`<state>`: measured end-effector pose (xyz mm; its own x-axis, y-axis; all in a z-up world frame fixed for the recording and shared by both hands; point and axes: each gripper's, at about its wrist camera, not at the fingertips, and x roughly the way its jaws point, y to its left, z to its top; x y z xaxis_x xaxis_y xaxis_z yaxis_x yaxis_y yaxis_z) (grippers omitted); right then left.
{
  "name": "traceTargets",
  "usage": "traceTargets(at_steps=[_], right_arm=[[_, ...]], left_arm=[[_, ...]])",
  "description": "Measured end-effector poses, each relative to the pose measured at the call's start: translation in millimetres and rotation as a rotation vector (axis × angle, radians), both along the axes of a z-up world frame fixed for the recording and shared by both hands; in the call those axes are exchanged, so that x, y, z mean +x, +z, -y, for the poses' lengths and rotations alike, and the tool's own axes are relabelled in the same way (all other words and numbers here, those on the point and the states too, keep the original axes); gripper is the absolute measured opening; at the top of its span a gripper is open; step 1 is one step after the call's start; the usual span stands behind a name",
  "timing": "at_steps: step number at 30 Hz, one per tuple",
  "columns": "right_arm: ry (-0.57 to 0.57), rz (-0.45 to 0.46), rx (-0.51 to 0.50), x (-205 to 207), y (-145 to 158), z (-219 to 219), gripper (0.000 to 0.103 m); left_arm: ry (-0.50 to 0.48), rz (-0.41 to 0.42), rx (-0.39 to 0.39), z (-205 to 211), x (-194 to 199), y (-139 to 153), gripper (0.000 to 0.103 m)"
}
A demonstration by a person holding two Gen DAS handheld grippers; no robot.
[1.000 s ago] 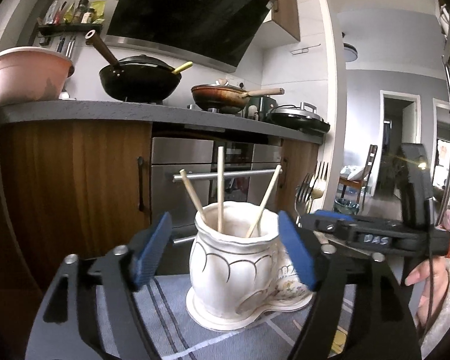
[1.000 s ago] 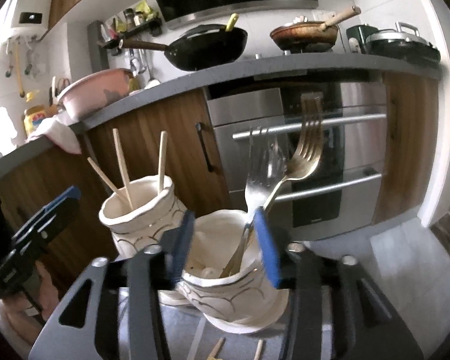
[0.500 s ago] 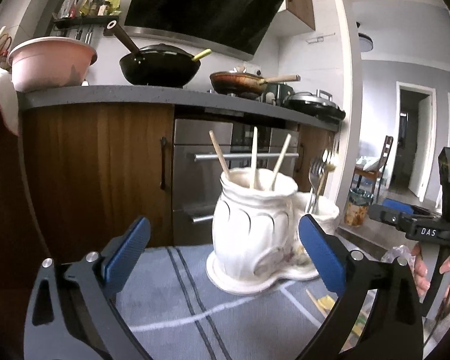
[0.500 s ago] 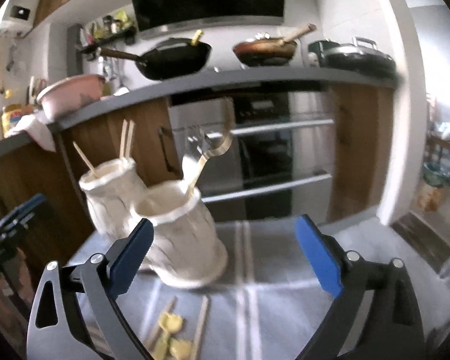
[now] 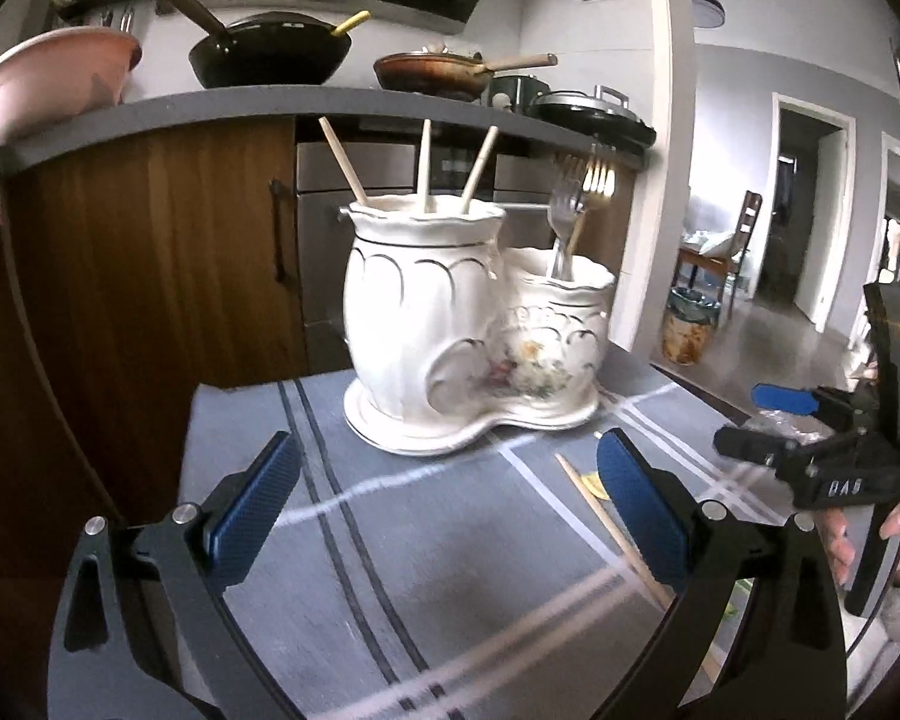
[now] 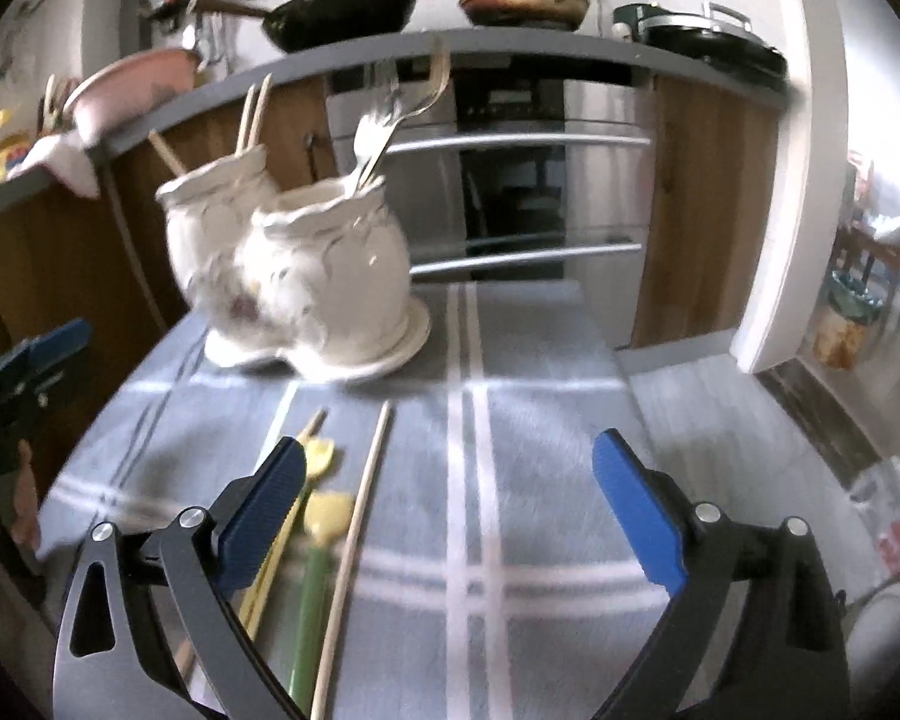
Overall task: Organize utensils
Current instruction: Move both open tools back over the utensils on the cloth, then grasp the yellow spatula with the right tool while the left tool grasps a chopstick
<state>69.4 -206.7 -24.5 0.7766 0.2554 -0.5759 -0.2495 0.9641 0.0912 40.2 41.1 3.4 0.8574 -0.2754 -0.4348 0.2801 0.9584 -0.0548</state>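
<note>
The left gripper (image 5: 444, 504) has its jaws spread wide with nothing between them. The holder (image 5: 468, 330), a white two-pot ceramic piece, stands on the cloth (image 5: 390, 570) ahead of the jaws and slightly toward the right finger, well apart from both pads.

The left view shows three chopsticks (image 5: 423, 165) upright in the taller pot and forks (image 5: 564, 222) in the shorter pot. It also shows the right gripper (image 5: 810, 444) off to the right, and one loose chopstick (image 5: 606, 522) on the cloth, running behind the right finger.

The right gripper (image 6: 450, 504) also has its jaws wide apart and empty. From this side the holder (image 6: 306, 276) lies ahead of the left finger, blurred, fork pot nearest.

Only the right view shows the full set of loose items: a chopstick (image 6: 357, 522) on the cloth between the jaws, close to the left finger, and yellow-headed picks (image 6: 324, 516) with a green stem just beside that finger. The left gripper (image 6: 24, 360) appears at the far left edge.
</note>
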Motion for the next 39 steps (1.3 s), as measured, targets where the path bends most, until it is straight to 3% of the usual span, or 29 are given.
traceTargets(at_steps=[13, 18, 22, 31, 39], right_arm=[[0.119, -0.138, -0.046, -20.1, -5.5, -37.8, 0.092], [0.122, -0.173, -0.094, -19.0, -7.0, -51.9, 0.069], [0.172, -0.217, -0.069, -17.2, -6.2, -61.6, 0.054], [0.186, -0.251, -0.125, -5.8, -7.4, -78.6, 0.032], [0.165, -0.283, -0.16, 1.7, -16.1, -79.1, 0.025]], left_arm=[[-0.036, -0.183, 0.064, 4.8, 4.5, -12.8, 0.098], [-0.044, -0.213, 0.114, 7.8, 3.8, -18.4, 0.098], [-0.029, -0.223, 0.111, 1.3, 6.0, -20.9, 0.098], [-0.051, -0.223, 0.083, -2.2, 5.1, -19.9, 0.098], [-0.067, -0.225, 0.086, 1.0, 4.2, -20.6, 0.098]])
